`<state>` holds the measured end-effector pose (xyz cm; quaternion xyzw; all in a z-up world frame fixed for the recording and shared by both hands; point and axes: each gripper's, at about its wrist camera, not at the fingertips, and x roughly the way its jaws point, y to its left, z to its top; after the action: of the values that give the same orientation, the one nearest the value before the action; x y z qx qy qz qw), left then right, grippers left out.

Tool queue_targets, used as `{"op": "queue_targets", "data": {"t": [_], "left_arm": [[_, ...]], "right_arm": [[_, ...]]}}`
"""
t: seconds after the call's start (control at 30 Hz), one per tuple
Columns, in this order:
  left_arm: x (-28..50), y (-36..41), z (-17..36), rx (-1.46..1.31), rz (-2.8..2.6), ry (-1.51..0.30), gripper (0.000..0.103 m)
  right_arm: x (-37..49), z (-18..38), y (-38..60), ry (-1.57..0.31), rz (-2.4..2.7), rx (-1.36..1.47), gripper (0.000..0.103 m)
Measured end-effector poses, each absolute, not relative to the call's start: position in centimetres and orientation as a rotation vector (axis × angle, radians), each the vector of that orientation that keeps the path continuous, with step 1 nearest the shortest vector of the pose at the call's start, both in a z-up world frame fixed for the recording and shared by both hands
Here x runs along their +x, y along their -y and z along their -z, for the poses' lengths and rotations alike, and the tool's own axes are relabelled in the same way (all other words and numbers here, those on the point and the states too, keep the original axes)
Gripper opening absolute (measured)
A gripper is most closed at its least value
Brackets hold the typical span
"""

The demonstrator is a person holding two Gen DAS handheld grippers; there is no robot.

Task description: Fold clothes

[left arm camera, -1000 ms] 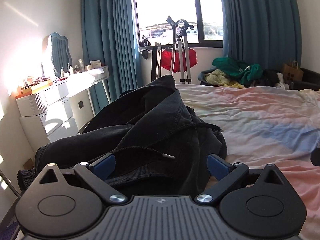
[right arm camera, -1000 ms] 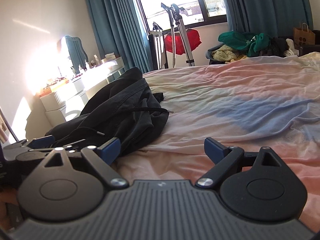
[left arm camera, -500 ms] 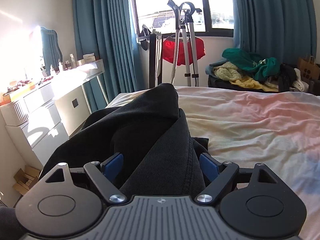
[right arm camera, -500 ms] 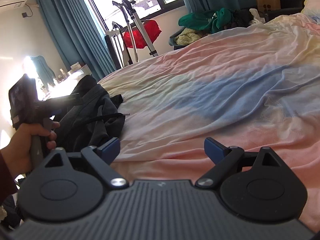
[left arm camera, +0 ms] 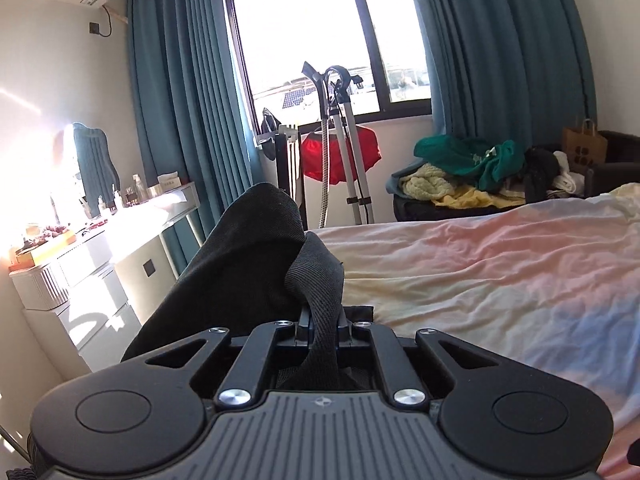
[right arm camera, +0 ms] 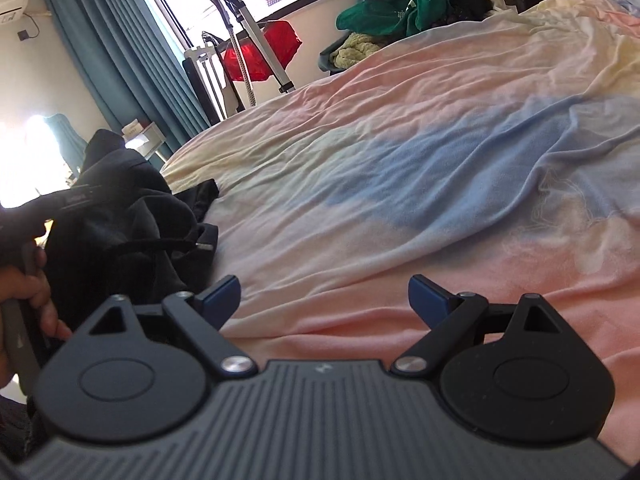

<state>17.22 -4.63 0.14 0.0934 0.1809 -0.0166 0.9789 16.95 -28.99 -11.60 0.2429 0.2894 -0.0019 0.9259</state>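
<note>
The left gripper [left arm camera: 322, 330] is pinching a fold of the black hoodie [left arm camera: 248, 264] heaped at the bed's [left arm camera: 500, 280] left edge, while the right gripper [right arm camera: 324, 296] is hovering spread and empty, so that thin bite is risking slipping free.

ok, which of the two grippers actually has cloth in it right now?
The left gripper: its blue pads are shut on a fold of the black hoodie. The right gripper is open, with only bedsheet between its fingers.

A black hoodie [left arm camera: 248, 264] lies bunched at the bed's [left arm camera: 500, 280] edge, one fold pinched upward, its drawstring [right arm camera: 160, 245] trailing.
</note>
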Motion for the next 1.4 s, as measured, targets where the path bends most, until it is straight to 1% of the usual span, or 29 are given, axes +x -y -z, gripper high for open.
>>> {"op": "queue_targets", "data": {"t": [0.1,0.23,0.37,0.43,0.53,0.6,0.63,0.7,0.77,0.83,1.0,1.1,1.2,1.23,1.27,1.33,1.4], "left_arm": [[11.3,3.4,-1.8,0.120,0.114,-0.322,0.005],[3.5,2.4,-0.7,0.178,0.166,-0.267,0.005],[1.7,0.0,2.6,0.048,0.159,-0.408,0.005],[1.4,-1.3,3.4,-0.041,0.150,-0.468,0.005],[1.5,-2.2,3.2,-0.091,0.147,-0.472,0.005],[1.6,-2.7,3.0,-0.111,0.150,-0.461,0.005],[1.7,-3.0,3.2,-0.129,0.155,-0.461,0.005],[1.7,-3.7,3.5,-0.151,0.157,-0.455,0.005],[1.7,-4.5,3.8,-0.174,0.170,-0.434,0.006],[2.0,-5.3,4.1,-0.194,0.186,-0.401,0.006],[3.9,-8.3,4.8,-0.323,0.210,-0.389,0.006],[4.7,-10.4,5.4,-0.389,0.213,-0.379,0.006],[5.4,-11.7,5.9,-0.415,0.211,-0.372,0.006],[5.7,-12.1,6.1,-0.422,0.215,-0.371,0.006],[5.9,-12.4,6.3,-0.429,0.219,-0.369,0.006],[6.3,-12.4,6.6,-0.434,0.228,-0.362,0.006],[6.6,-12.5,6.8,-0.434,0.238,-0.356,0.007]], "right_arm": [[16.0,10.8,29.1,-0.568,-0.003,0.502,0.092],[14.2,9.7,29.3,-0.544,-0.044,0.537,0.092],[12.6,9.6,28.7,-0.568,-0.148,0.603,0.092],[11.8,9.6,28.0,-0.587,-0.207,0.618,0.092],[12.0,8.9,26.6,-0.614,-0.300,0.600,0.092],[12.9,7.8,25.9,-0.617,-0.338,0.601,0.084],[13.8,7.1,25.4,-0.612,-0.360,0.602,0.075],[16.0,6.1,24.7,-0.607,-0.386,0.614,0.069],[19.3,5.3,23.9,-0.615,-0.393,0.641,0.050],[23.1,4.9,22.5,-0.640,-0.388,0.639,0.043],[32.4,5.2,17.0,-0.706,-0.353,0.525,0.043],[38.1,7.3,15.0,-0.775,-0.272,0.530,0.044],[42.8,9.3,14.6,-0.800,-0.166,0.560,0.045],[44.2,10.0,14.6,-0.802,-0.124,0.570,0.046],[45.4,10.7,14.7,-0.808,-0.099,0.583,0.051],[47.5,12.2,14.8,-0.823,-0.062,0.612,0.056],[49.4,13.8,14.4,-0.844,-0.077,0.617,0.056]]}}
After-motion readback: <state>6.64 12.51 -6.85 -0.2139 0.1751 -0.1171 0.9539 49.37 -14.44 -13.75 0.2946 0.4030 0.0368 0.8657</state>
